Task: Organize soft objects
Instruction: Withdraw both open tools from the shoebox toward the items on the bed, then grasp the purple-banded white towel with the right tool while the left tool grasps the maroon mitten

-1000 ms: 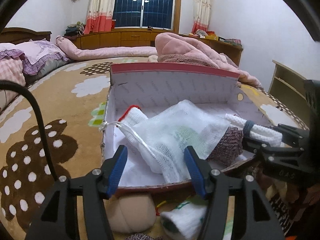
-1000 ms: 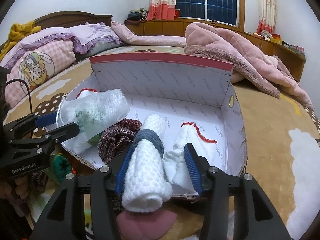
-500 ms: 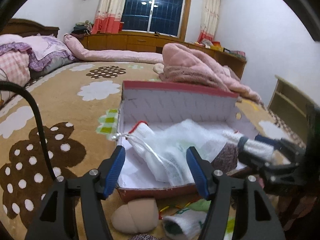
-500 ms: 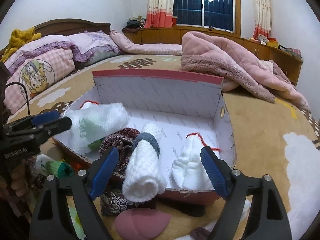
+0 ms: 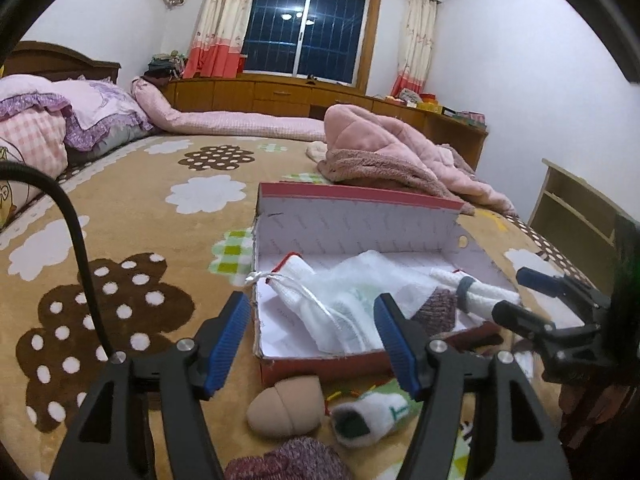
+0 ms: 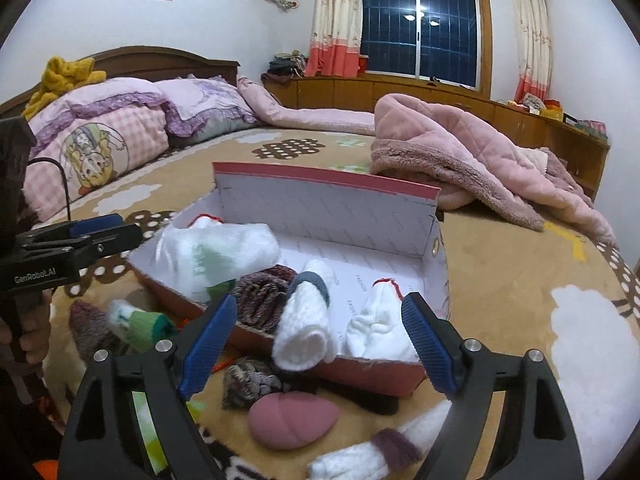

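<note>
Both pairs of tongs stand clear of the box on the bed, and this looks like the gap between one drop-off and the next pick. The right tongs gape wide with nothing between the blue pads; their jaws have just been opening, and the white rolled sock with its grey band lies free, draped over the box's near wall with its end hanging out. The left tongs are also apart and empty, their jaws having just been opening a little further, and the mesh drawstring bag rests inside the box, at its left end.

Inside the box there are also a maroon knitted piece and a white sock with red trim. The job is far from finished, though. On the bedspread in front of the box wait a beige rolled piece, a white-and-green sock, a pink rolled piece and a white sock with a purple cuff.

The next move probably calls for each hand to dip to one of these loose items, close on its soft bulk and carry it over the box wall. The rolled sock on the rim may need a nudge inward, or it could slide out.

Both tongs point forward and slightly down at the box, side by side, each visible at the edge of the other's view.
</note>
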Demonstrator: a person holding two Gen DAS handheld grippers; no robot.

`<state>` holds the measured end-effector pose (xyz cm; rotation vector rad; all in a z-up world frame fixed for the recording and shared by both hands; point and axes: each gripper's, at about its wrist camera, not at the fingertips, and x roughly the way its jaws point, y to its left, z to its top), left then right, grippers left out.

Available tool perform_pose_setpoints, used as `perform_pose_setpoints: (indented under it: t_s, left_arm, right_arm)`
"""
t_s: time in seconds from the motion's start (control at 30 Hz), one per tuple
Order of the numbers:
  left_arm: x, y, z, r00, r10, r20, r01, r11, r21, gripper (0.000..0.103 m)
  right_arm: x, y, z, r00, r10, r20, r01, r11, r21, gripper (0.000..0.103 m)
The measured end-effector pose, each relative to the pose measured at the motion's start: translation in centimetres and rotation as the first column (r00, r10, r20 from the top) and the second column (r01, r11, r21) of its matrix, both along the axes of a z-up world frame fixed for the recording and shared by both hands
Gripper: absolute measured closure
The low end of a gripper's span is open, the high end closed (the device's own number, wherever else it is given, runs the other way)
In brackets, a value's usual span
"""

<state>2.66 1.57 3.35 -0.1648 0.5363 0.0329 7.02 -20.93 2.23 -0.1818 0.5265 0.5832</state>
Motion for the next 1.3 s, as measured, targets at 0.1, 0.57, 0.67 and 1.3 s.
perform_pose_setpoints:
  t_s: [0.1,0.57,0.67,1.3]
  left_arm:
    - [-0.9,-0.2,0.6,1.000,-0.024,0.013,0.024,0.999,-0.023,0.034]
    - [-3.0,0.3,1.0,0.999,-0.036,0.000,0.036,0.998,-0.043,0.034]
    - [-3.4,0.5,0.7,0.999,-0.041,-0.015,0.040,0.998,-0.047,0.034]
    - [-6.0,0.5,-2.4,0.981,-0.118,-0.153,0.116,0.993,-0.021,0.034]
  right_arm:
    - [-0.5,-0.2,0.4,1.000,0.006,0.011,-0.006,1.000,0.012,0.017]
    - [-1.8,-2.4,-0.2,1.000,0.020,-0.019,-0.020,1.000,0.015,0.017]
    - [-1.9,-3.2,-0.5,1.000,0.010,-0.029,-0.010,1.000,0.011,0.017]
    - [-2.4,-6.7,-4.2,0.995,-0.003,-0.102,-0.006,0.996,-0.090,0.017]
